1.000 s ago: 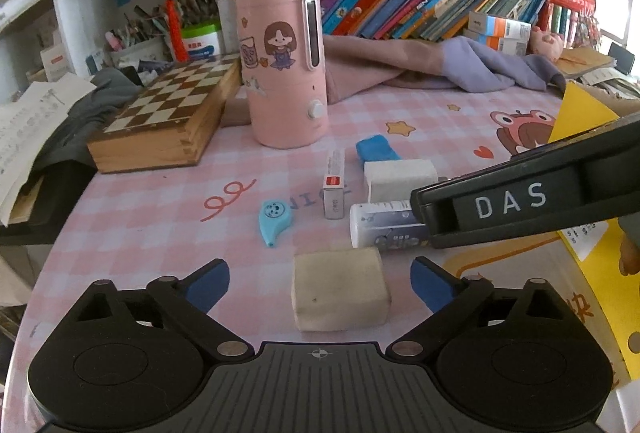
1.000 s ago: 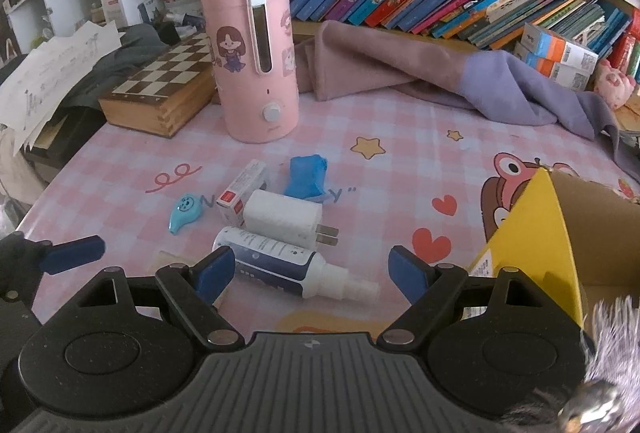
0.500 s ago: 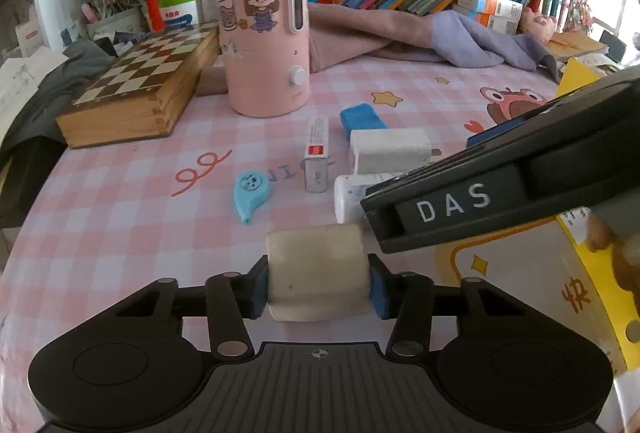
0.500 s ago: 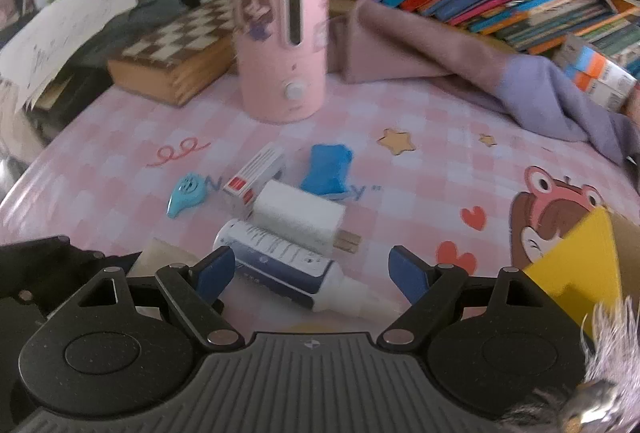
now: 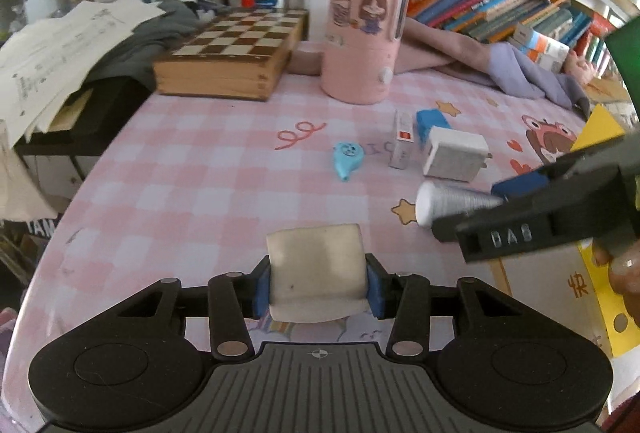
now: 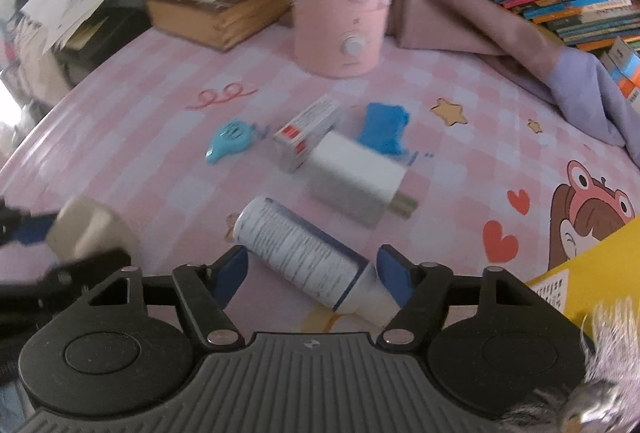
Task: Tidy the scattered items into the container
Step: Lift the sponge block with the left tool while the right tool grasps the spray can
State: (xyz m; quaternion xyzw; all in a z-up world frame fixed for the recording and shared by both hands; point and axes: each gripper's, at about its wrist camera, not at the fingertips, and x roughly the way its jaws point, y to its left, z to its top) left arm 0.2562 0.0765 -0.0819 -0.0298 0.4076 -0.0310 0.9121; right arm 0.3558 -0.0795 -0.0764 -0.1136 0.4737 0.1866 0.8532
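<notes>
My left gripper point(image 5: 318, 289) is shut on a beige block point(image 5: 316, 269), its blue pads pressing both sides just above the pink checked tablecloth point(image 5: 200, 201). A white spray bottle point(image 6: 296, 249) lies slantwise between the fingers of my right gripper point(image 6: 312, 269). Those jaws are closing, and the pads still stand a little off the bottle. Beyond the bottle lie a white charger point(image 6: 352, 177), a small red-and-white box point(image 6: 308, 129), a blue lump point(image 6: 384, 125) and a light-blue teardrop toy point(image 6: 230, 139). The yellow cardboard box point(image 6: 592, 265) stands at the right.
A pink humidifier point(image 5: 364, 33) and a wooden chessboard box point(image 5: 240, 49) stand at the back, with a mauve cloth point(image 6: 480, 13) and rows of books point(image 5: 480, 1) behind. Papers and a dark garment point(image 5: 132, 41) overhang the left edge. A hand point(image 5: 624, 269) holds the right gripper.
My left gripper closed on the beige block and carried it leftward off the table. My right gripper came down over the spray bottle, and its jaws have narrowed.
</notes>
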